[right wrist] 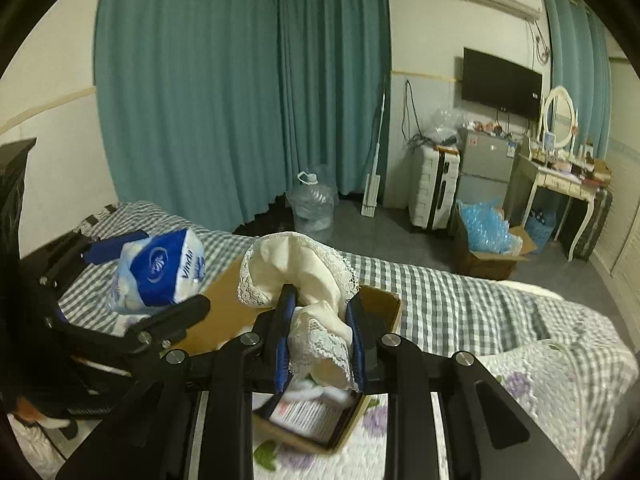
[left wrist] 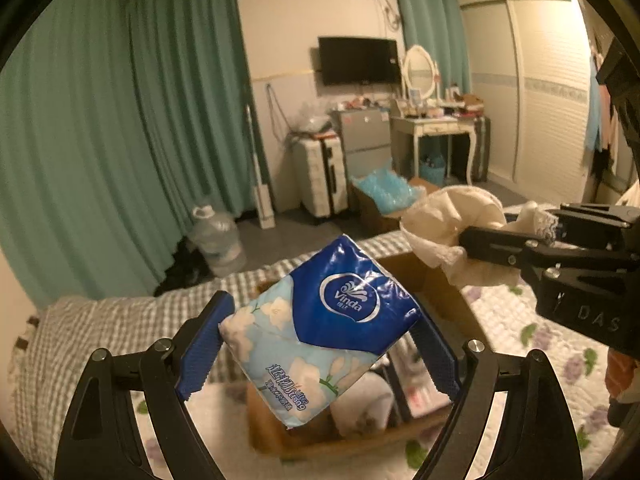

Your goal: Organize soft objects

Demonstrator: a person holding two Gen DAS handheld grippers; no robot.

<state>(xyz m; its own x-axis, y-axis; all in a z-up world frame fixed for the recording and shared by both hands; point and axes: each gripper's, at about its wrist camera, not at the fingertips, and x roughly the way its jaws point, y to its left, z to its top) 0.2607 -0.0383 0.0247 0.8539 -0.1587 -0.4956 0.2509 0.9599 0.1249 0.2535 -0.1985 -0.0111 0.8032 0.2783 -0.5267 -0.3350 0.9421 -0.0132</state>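
Blue and white plastic wraps the tissue pack that the left gripper clamps between its two blue fingers, tilted, in the air over an open cardboard box. The box sits on a bed with a grey checked sheet and a floral quilt. At the right of this view the right gripper pinches a cream lace-edged cloth above the box's far side. Behind are teal curtains, a wall television, a white suitcase and a dressing table.

From the right wrist, the gripper's fingers are closed on the cloth, which bunches up above them over the box. The left gripper holds the tissue pack at the left, above the checked sheet. A water jug stands on the grey floor by the curtains.
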